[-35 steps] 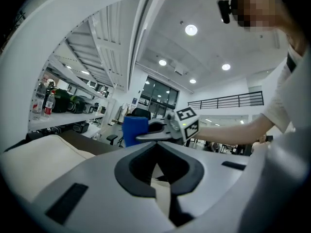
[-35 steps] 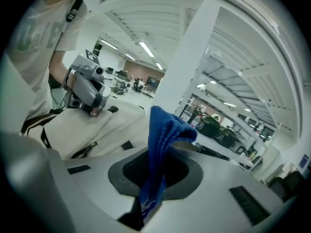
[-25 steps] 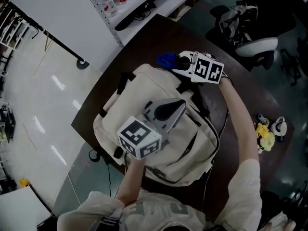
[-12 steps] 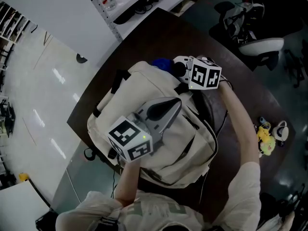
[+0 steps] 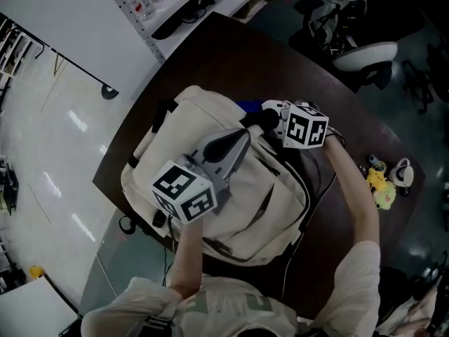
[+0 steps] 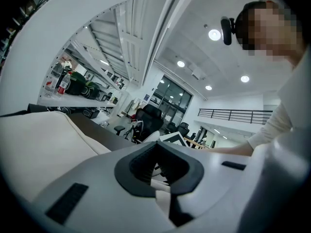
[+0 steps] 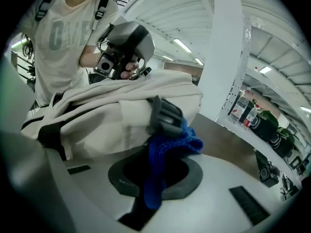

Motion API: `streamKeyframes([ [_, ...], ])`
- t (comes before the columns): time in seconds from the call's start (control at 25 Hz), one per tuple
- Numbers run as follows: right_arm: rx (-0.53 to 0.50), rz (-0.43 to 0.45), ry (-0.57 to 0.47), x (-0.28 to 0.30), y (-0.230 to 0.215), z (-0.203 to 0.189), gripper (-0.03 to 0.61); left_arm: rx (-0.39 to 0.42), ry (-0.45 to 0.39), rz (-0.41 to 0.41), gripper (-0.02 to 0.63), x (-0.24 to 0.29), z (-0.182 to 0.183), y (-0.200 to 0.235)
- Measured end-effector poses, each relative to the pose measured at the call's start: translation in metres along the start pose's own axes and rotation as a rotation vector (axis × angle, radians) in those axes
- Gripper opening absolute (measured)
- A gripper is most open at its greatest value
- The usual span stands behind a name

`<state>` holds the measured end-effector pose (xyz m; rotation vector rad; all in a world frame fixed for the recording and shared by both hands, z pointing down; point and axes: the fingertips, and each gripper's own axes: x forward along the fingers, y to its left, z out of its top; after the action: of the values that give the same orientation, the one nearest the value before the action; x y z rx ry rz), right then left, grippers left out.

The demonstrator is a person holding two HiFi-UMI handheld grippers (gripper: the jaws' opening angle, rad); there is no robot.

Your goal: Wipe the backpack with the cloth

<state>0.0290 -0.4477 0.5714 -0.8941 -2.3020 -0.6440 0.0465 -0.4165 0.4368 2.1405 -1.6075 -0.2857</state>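
One backpack [image 5: 184, 128], cream with black straps, lies flat on one dark brown table [image 5: 231, 55] and covers most of its near left part. One blue cloth [image 5: 250, 107] sits at the backpack's far right edge, and only a small fold of it shows from above.

There are two grippers, each with one marker cube. The right gripper [image 5: 265, 115] has its jaws pinched on the cloth. In its own view, the cloth [image 7: 164, 147] runs out between the jaws and bunches against the backpack [image 7: 107, 115], just beside a grey buckle [image 7: 166, 114].

The left gripper [image 5: 238, 137] rests on top of the backpack near its middle. Its jaws are pressed together with nothing between them, and its own view shows the dark pads meeting in a point [image 6: 158, 165].

The table stands on a floor that is pale and glossy to the left and darker to the right. A white shelf along the far wall holds two bottles [image 5: 140, 4]. One office chair [image 5: 361, 53] stands at the far right, and one yellow toy [image 5: 382, 192] lies on the floor to the right of the table.
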Motion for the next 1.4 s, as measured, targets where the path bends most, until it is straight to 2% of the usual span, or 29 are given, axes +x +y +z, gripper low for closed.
streamKeyframes([
  [0.64,0.132,-0.072,0.038,-0.049,0.065,-0.024,0.041,0.040,0.016,0.017,0.003,0.004,-0.004,-0.002],
  [1.2,0.254,-0.112,0.093,-0.071,0.147,-0.040,0.041,0.061,0.035,0.027,0.003,0.006,-0.005,-0.003],
  [1.4,0.316,-0.112,0.106,-0.081,0.189,-0.047,0.041,0.063,0.030,0.025,0.003,0.008,-0.004,-0.005],
])
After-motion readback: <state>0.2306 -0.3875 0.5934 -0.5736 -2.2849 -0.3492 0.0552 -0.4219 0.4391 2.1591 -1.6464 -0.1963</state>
